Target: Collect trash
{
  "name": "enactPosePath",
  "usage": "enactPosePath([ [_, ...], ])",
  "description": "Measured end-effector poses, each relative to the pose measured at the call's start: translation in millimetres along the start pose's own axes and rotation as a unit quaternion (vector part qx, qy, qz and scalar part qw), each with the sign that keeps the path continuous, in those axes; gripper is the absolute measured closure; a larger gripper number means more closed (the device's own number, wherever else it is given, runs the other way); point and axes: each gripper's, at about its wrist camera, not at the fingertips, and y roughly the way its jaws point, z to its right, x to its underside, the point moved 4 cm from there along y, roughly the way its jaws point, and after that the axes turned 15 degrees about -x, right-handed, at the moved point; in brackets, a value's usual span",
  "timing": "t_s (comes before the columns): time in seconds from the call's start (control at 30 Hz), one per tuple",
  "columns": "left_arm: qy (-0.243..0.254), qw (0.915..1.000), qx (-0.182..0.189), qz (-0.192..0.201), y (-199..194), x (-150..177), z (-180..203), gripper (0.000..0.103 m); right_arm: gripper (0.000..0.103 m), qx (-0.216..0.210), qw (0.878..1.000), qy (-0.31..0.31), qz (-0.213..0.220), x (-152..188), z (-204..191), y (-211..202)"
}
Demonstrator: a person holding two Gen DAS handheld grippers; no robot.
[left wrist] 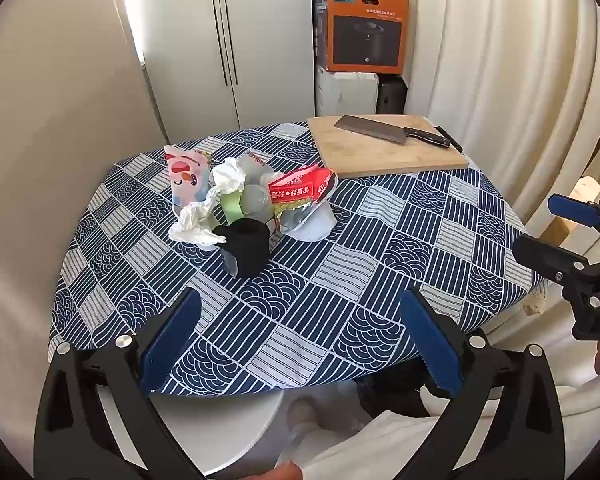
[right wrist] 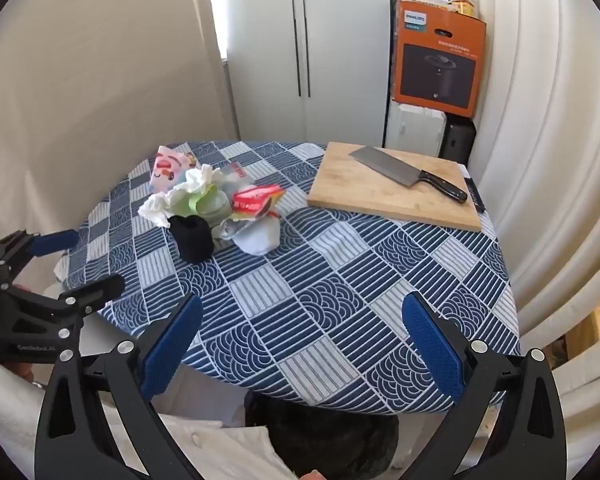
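A pile of trash lies on the far left of the table: a black roll, crumpled white tissues, a red snack wrapper, a pink cartoon pouch, green packaging and a pale plastic cup. My left gripper is open and empty over the near table edge, well short of the pile. My right gripper is open and empty over the near edge; it also shows in the left wrist view.
The table wears a blue patterned cloth. A wooden cutting board with a cleaver lies at the far right. A dark bag sits below the near edge. Cupboard, orange box and curtain stand behind.
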Motion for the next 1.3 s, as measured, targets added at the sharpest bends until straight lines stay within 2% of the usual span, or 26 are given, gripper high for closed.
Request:
enactPosePath([
  [0.1,-0.011,0.9999,0.007,-0.002,3,4,-4,0.006,0.008,-0.006,1.000,-0.002,-0.006,0,-1,3],
  [0.43,-0.011,0.9999,-0.010,-0.003,-2,8,-4,0.006,0.007,0.003,1.000,-0.012,-0.019,5,-9,6],
  [1.3,-0.015,0.9998,-0.012,-0.010,-6,14,-6,0.006,0.008,-0.001,1.000,-0.017,-0.016,10,-14,-2],
])
